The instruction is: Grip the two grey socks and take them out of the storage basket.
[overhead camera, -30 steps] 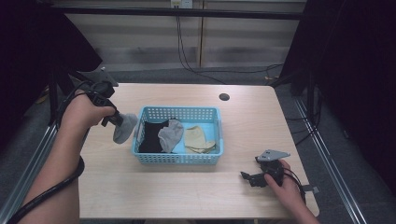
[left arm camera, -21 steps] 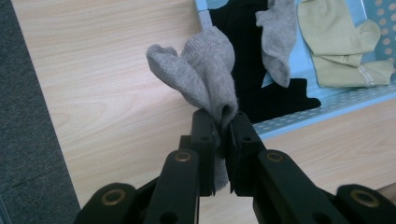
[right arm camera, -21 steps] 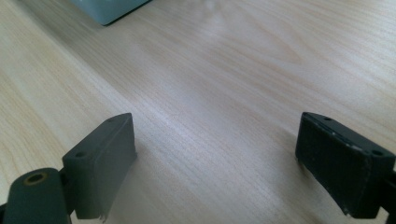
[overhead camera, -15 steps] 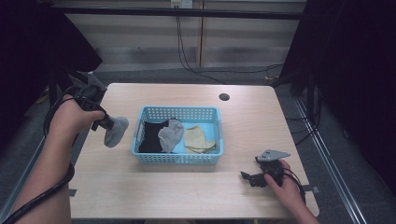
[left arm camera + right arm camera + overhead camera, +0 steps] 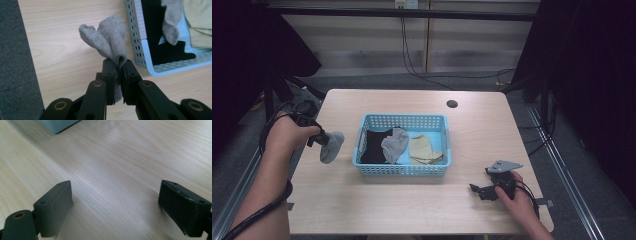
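In the high view, the left gripper (image 5: pixel 319 138) hangs over the left part of the bench (image 5: pixel 422 210), and a grey sock (image 5: pixel 332 147) droops from its jaws, just beside the left wall of the blue basket (image 5: pixel 404 169) and not touching it. The basket stands near the middle of the bench. In it I count three pieces: one black sock (image 5: pixel 373 146), one second grey sock (image 5: pixel 394 145) and one beige cloth (image 5: pixel 424 149) that is folded, so I cannot tell if it is one piece or a pair. A small dark hole (image 5: pixel 452 104) sits in the bench top behind the basket. The right gripper (image 5: pixel 482 191) rests low at the front right, well apart from the basket. The front strip of the bench between both hands is bare wood, and the left edge is close to the held sock.

In the left gripper view, the two black jaws are pressed almost together on a fold of the grey sock (image 5: pixel 110 45), which stands up in two lobes above bare wood. The basket corner (image 5: pixel 143 50) lies just to the side, and the bench edge with dark floor (image 5: pixel 15 62) is on the other side.

In the right gripper view, the jaws stand wide apart with nothing between them, over bare bench (image 5: pixel 120 170). A corner of the basket (image 5: pixel 58 125) shows far off.
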`<control>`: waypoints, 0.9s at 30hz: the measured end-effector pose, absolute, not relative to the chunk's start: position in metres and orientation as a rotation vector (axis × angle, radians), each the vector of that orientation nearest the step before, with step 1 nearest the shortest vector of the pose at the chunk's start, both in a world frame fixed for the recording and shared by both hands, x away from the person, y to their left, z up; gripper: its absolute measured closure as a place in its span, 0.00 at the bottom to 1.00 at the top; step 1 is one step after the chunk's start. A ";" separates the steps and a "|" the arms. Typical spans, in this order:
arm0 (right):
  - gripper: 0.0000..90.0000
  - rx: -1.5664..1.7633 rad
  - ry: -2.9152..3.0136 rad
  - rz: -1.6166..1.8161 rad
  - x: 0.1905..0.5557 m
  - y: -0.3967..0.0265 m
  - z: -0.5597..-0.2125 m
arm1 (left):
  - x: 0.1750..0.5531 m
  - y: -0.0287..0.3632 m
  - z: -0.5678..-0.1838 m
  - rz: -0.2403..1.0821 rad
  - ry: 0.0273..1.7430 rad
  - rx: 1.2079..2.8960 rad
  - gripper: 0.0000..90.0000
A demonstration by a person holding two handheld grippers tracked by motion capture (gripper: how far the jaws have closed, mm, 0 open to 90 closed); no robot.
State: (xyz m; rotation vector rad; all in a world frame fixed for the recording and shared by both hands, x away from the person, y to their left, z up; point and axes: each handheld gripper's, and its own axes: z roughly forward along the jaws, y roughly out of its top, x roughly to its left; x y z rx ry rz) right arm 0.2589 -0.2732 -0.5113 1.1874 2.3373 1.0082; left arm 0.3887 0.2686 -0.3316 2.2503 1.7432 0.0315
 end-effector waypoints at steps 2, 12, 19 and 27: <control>0.13 1.187 2.338 1.009 0.259 -0.273 -0.511 | 0.390 0.268 -0.337 0.035 1.740 2.254 0.92; 0.13 1.190 2.337 1.008 0.259 -0.273 -0.511 | 0.392 0.265 -0.362 0.079 1.755 2.246 0.91; 0.13 1.190 2.337 1.008 0.259 -0.273 -0.511 | 0.393 0.264 -0.377 0.076 1.761 2.241 0.90; 0.13 1.190 2.337 1.008 0.259 -0.273 -0.511 | 0.394 0.258 -0.392 0.070 1.745 2.249 0.87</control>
